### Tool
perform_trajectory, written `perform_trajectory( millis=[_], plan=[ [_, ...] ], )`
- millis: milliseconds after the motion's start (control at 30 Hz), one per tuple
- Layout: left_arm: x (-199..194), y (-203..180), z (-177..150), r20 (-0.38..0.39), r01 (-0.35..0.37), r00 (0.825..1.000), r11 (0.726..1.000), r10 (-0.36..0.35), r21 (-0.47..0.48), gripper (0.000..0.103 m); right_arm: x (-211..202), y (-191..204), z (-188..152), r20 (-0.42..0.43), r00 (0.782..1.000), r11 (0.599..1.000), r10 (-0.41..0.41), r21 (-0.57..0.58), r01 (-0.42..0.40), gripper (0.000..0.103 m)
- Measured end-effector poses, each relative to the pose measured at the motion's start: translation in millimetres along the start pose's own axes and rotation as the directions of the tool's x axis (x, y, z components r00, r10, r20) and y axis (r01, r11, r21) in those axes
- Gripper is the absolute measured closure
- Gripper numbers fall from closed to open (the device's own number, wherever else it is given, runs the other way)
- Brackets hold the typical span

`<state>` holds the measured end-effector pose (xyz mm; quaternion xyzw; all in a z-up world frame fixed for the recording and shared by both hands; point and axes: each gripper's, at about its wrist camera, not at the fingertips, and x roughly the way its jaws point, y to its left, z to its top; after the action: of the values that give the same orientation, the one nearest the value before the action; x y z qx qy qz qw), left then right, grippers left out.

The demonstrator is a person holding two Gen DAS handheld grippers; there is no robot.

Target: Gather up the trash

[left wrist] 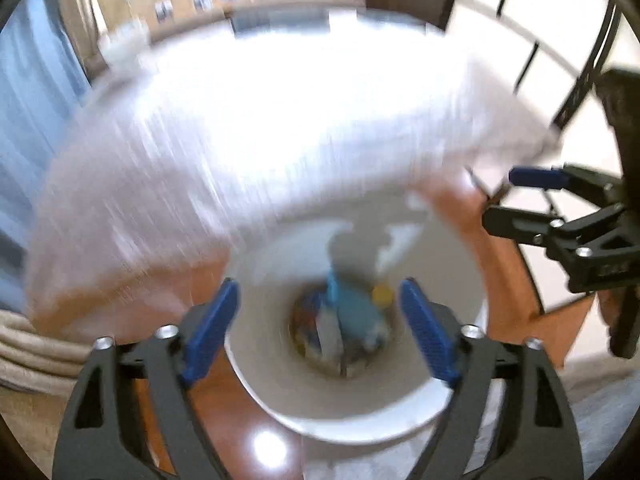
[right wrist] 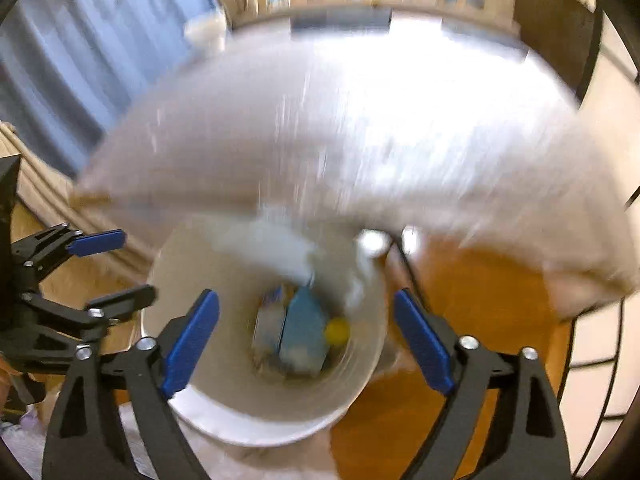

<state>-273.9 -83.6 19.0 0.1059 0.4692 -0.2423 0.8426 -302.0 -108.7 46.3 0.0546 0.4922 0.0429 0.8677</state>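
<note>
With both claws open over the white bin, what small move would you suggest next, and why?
Probably pause and let the blurred white sheet settle: left claw and right claw are open and empty above the bin, which already holds trash.

The wooden floor (left wrist: 224, 412) is carrying a white bin (left wrist: 452, 280), which is standing upright on it. A pale rug (left wrist: 24, 352) is lying on the floor at the left of the bin. The white-covered table (right wrist: 360, 128) is blurred.
</note>
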Motion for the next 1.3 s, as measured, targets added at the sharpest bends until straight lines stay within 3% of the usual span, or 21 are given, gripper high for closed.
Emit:
perform_trajectory(
  millis=[33,100,233,300,467,633,733,833,1300],
  plan=[
    [-13.4,8.4,16.5,0.072,-0.024,0.997,1.0,0.025,-0.015,0.004,-5.4,-4.1,11.6,0.031,0.999,1.0,-0.017,0.001,0.017,0.013],
    [-20.5,25.5,42.1,0.132,-0.052,0.99,0.998,0.058,-0.047,0.004,-8.5,-18.4,40.7,0.091,0.994,0.998,-0.061,0.018,0.06,0.013],
    [-5.2,67.4,91.5,0.183,-0.13,0.972,0.985,0.15,-0.113,0.004,12.5,-62.9,103.1,0.143,0.981,0.988,-0.131,0.099,0.117,0.012],
    [16.8,91.9,118.5,0.165,-0.176,0.966,0.972,0.201,-0.154,0.004,30.8,-80.3,127.5,0.13,0.978,0.982,-0.163,0.116,0.148,0.012],
    [71.3,136.3,156.9,0.098,-0.212,0.966,0.952,0.238,-0.221,0.004,78.3,-126.5,174.9,0.056,0.97,0.962,-0.237,0.156,0.226,0.012],
    [110.1,164.8,174.4,0.025,-0.24,0.966,0.928,0.258,-0.286,0.004,113.3,-151.7,184.0,0.0,0.962,0.944,-0.272,0.194,0.267,0.012],
    [123.2,169.3,176.4,0.004,-0.257,0.963,0.922,0.27,-0.289,0.004,123.3,-156.4,189.6,0.019,0.955,0.943,-0.296,0.165,0.289,0.012],
    [125.8,172.7,175.0,0.011,-0.245,0.965,0.921,0.261,-0.303,0.002,129.0,-155.0,189.1,0.02,0.954,0.942,-0.3,0.163,0.293,0.004],
    [128.2,170.6,179.6,0.009,-0.245,0.966,0.921,0.26,-0.302,0.001,128.0,-151.1,187.4,0.018,0.952,0.941,-0.304,0.16,0.298,0.004]
  ],
)
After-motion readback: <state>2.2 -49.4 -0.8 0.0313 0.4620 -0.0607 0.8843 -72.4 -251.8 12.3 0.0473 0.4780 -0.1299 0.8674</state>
